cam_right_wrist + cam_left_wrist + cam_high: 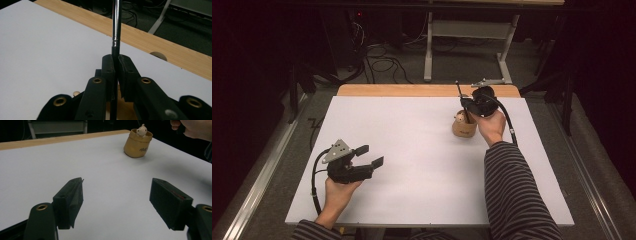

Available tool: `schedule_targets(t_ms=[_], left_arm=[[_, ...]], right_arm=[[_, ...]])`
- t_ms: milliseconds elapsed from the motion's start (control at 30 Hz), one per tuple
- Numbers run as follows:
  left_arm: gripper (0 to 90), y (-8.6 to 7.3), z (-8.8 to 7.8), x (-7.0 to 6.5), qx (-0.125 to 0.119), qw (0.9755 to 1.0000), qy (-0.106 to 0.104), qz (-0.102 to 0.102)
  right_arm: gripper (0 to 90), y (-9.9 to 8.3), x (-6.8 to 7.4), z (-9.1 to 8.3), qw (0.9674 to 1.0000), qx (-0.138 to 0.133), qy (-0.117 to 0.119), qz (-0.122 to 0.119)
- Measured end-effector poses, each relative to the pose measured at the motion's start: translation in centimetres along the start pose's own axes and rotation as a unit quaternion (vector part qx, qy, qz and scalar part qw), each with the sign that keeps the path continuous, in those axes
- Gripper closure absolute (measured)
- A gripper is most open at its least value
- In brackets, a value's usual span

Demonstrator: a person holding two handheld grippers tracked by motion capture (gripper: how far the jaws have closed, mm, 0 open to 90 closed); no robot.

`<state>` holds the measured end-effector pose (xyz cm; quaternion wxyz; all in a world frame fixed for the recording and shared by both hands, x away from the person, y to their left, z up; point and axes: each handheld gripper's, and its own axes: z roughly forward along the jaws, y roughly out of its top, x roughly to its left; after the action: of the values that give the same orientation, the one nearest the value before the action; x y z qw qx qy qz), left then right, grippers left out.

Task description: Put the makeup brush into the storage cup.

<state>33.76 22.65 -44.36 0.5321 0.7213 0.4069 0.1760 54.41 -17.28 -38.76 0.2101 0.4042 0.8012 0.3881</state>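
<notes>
My right fingers [115, 65] pinch a thin black brush [116, 22], upright, its lower end in the tan pot [464, 128] | pot sits at 2 o'clock on the white surface [422, 130], little figure [142, 130] at its rim | my left fingers [369, 155] spread wide, nothing between, at 8 o'clock, well apart from pot

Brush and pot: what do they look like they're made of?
Brush: thin, glossy black handle, probably lacquered wood or plastic, with a shiny metal band at a joint; the right gripper is shut on it. Pot: smooth tan body with a dull sheen, likely glazed ceramic or plastic, with a pale figurine at its rim.
</notes>
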Motion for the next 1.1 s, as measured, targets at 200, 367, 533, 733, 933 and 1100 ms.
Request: schedule_targets(t_ms=[200, 367, 533, 733, 933, 1100], left_arm=[[27.4, 0.00, -0.02, 0.00, 0.000, 1.0000, 0.000, 0.000], [27.4, 0.00, -0.01, -0.02, 0.000, 1.0000, 0.000, 0.001], [27.4, 0.00, 0.00, -0.04, 0.000, 1.0000, 0.001, 0.001], [27.4, 0.00, -0.01, -0.04, 0.000, 1.0000, 0.001, 0.001], [27.4, 0.01, -0.02, -0.02, -0.001, 1.0000, 0.002, 0.000], [27.4, 0.01, -0.02, -0.03, -0.001, 1.0000, 0.002, 0.001]], right_arm=[[85.4, -0.20, -0.03, 0.26, 0.9999, 0.010, -0.003, 0.004], [85.3, -0.52, -0.31, 0.40, 0.9998, 0.018, -0.005, 0.007], [85.0, -0.65, -0.46, 0.28, 0.9997, 0.021, -0.005, 0.012], [85.0, -0.84, -0.57, 0.13, 0.9996, 0.024, -0.006, 0.013], [81.0, -0.87, -0.55, 0.07, 0.9995, 0.024, 0.001, 0.018], [73.8, -0.87, -0.21, 0.00, 0.9995, 0.026, 0.002, 0.016]])
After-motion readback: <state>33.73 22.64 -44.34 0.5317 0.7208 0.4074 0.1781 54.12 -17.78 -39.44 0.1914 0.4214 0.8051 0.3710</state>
